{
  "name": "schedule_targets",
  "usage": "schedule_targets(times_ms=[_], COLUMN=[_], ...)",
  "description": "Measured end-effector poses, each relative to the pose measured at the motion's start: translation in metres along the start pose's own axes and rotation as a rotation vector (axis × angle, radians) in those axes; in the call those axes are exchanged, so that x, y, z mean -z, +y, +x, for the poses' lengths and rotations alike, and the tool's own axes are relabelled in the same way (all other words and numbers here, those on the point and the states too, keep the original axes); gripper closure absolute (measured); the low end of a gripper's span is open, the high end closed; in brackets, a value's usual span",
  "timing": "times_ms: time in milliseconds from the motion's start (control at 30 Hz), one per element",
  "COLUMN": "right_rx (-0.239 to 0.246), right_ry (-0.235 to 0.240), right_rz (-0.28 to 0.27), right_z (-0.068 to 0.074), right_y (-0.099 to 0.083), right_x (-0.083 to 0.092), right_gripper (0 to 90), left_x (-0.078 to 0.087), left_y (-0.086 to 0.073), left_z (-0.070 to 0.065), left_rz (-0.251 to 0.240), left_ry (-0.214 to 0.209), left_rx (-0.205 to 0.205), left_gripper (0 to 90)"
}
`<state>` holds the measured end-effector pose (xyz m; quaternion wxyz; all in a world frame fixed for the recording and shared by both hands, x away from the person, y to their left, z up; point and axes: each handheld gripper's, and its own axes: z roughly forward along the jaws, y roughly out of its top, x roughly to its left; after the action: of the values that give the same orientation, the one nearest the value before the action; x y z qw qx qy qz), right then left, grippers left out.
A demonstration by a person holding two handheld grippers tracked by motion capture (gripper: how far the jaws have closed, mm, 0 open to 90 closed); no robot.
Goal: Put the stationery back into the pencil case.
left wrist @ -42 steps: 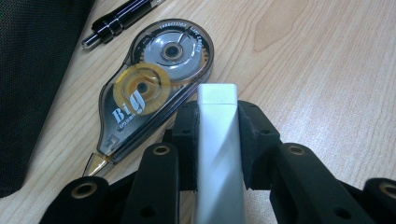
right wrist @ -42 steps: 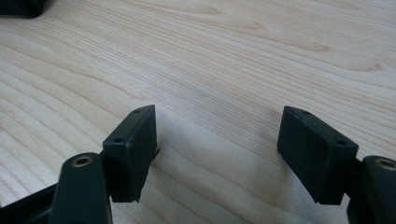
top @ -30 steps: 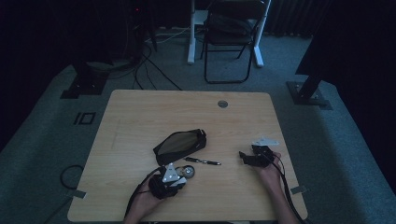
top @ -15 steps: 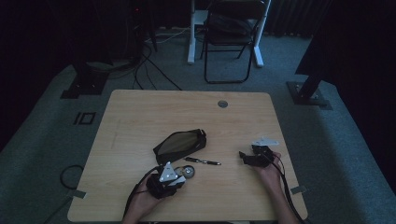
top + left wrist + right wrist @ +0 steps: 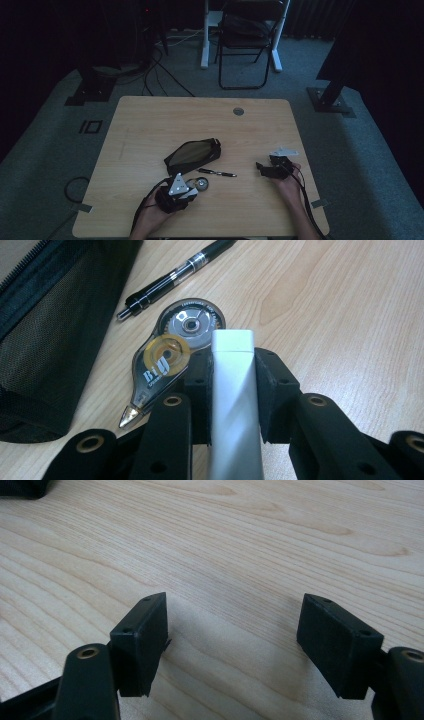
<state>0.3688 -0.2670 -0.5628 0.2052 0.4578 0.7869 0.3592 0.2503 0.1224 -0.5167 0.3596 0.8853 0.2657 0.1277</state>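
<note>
Silver bar point(image 5: 232, 405) sits clamped between the left gripper's point(image 5: 176, 192) jaws near the table's point(image 5: 150, 120) front edge, left of centre, over the correction-tape roller point(image 5: 172, 352). Black mesh pouch point(image 5: 192, 153) lies mid-table, pen point(image 5: 217, 172) beside it; wide bare wood behind. Right gripper point(image 5: 267, 169) rests by the right edge, jaws apart, holding nothing
</note>
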Motion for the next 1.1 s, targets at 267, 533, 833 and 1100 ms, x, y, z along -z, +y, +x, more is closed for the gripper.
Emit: schedule_targets(times_ms=[267,533,833,1100], right_rx=[0.0,0.001,0.008,0.005], right_ry=[0.0,0.002,0.01,0.008], right_rz=[0.0,0.001,0.005,0.013], right_z=[0.0,0.0,0.001,0.0], right_y=[0.0,0.0,0.001,0.001], right_x=[0.0,0.0,-0.001,-0.002], right_gripper=[28.5,27.7,23.3,20.2], left_x=[0.007,0.017,0.027,0.037], left_y=[0.003,0.007,0.012,0.016], left_z=[0.0,0.003,0.008,0.015], left_rz=[-0.011,-0.032,-0.047,-0.057], left_ry=[0.003,0.026,0.05,0.063], left_rx=[-0.003,-0.009,-0.005,0.002], left_gripper=[71.1,71.1,71.1,71.1])
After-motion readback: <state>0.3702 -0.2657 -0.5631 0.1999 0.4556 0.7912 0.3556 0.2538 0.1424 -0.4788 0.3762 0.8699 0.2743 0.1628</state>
